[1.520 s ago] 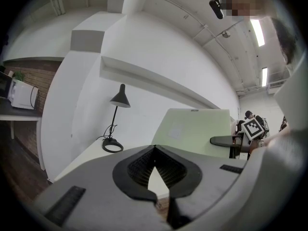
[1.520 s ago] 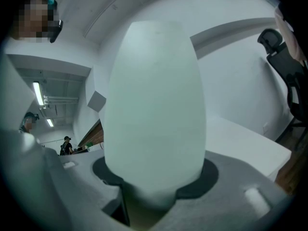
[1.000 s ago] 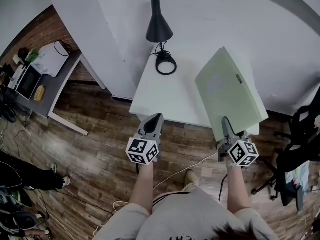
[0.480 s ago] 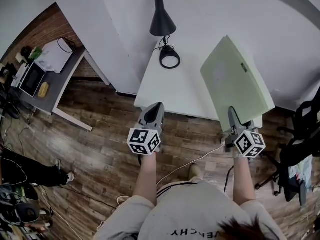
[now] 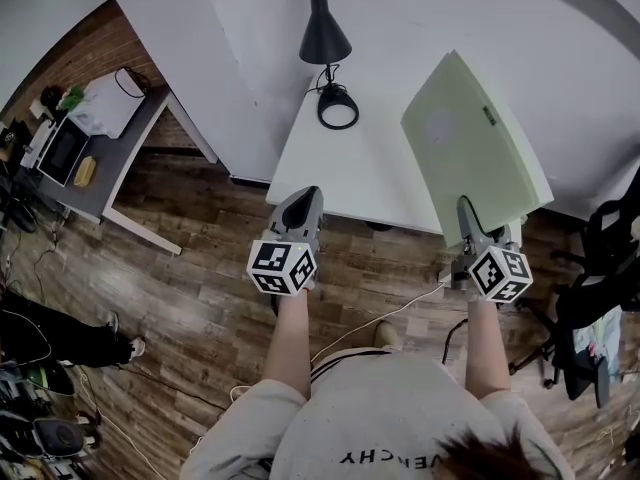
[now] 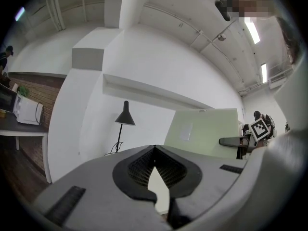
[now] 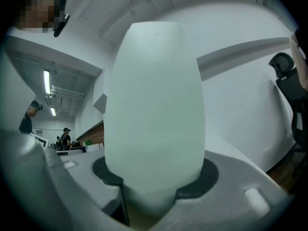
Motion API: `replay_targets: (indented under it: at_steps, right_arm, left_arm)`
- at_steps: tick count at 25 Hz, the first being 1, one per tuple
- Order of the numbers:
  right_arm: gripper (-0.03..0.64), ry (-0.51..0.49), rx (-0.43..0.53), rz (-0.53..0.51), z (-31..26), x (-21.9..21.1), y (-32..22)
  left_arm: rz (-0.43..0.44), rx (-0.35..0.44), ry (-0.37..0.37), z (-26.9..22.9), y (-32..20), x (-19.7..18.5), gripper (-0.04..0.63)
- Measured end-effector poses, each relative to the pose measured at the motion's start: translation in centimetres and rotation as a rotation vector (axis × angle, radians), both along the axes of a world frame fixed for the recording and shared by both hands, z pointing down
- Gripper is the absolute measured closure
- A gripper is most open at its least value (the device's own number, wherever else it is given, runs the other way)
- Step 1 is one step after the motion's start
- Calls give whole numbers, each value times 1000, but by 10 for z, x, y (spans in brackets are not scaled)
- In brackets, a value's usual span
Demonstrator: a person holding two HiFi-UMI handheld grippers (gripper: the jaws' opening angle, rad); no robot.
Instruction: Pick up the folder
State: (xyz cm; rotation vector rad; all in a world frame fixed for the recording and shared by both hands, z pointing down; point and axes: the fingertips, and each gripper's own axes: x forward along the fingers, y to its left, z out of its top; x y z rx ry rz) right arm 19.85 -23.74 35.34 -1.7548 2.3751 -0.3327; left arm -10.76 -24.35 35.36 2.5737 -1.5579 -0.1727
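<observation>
Our right claw [image 5: 466,213] grips the near edge of the pale green folder [image 5: 472,133], whose long axis runs straight away, tilted above the surface [image 5: 350,173]. Our left claw [image 5: 306,200] is closed, empty and well apart.

- Open-plan office / lab-type workspace, not a home.
- White counter [image 5: 350,183] w/ black desk lamp [image 5: 323,36] & pale-green folder [image 5: 475,148] = office kit.
- Black swivel office chair [image 5: 600,268] at right edge.
- Grey side counter [image 5: 125,163] by brick wall [image 5: 85,53]. It carries a dark microwave-like appliance [image 5: 62,151] & a white box [image 5: 100,106].
- Wood-plank floor [image 5: 190,288], loose cables [image 5: 385,320] across it.
- High white ceiling w/ strip lights [image 6: 252,30] & exposed conduit [image 6: 190,30], so commercial bldg.
- Other people [image 7: 63,137] standing at far end of a long, bare-walled room.
</observation>
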Motion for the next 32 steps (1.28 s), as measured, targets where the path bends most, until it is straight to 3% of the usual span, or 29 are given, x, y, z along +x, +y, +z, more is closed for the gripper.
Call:
replay_targets:
  at_steps: [11, 32]
  right_arm:
    - [359, 47, 45, 2, -16, 1, 2]
    - [359, 60, 28, 40, -3, 10, 0]
  left_arm:
    - [-9, 35, 18, -13, -1, -1, 597]
    - [1, 3, 13, -1, -8, 2, 597]
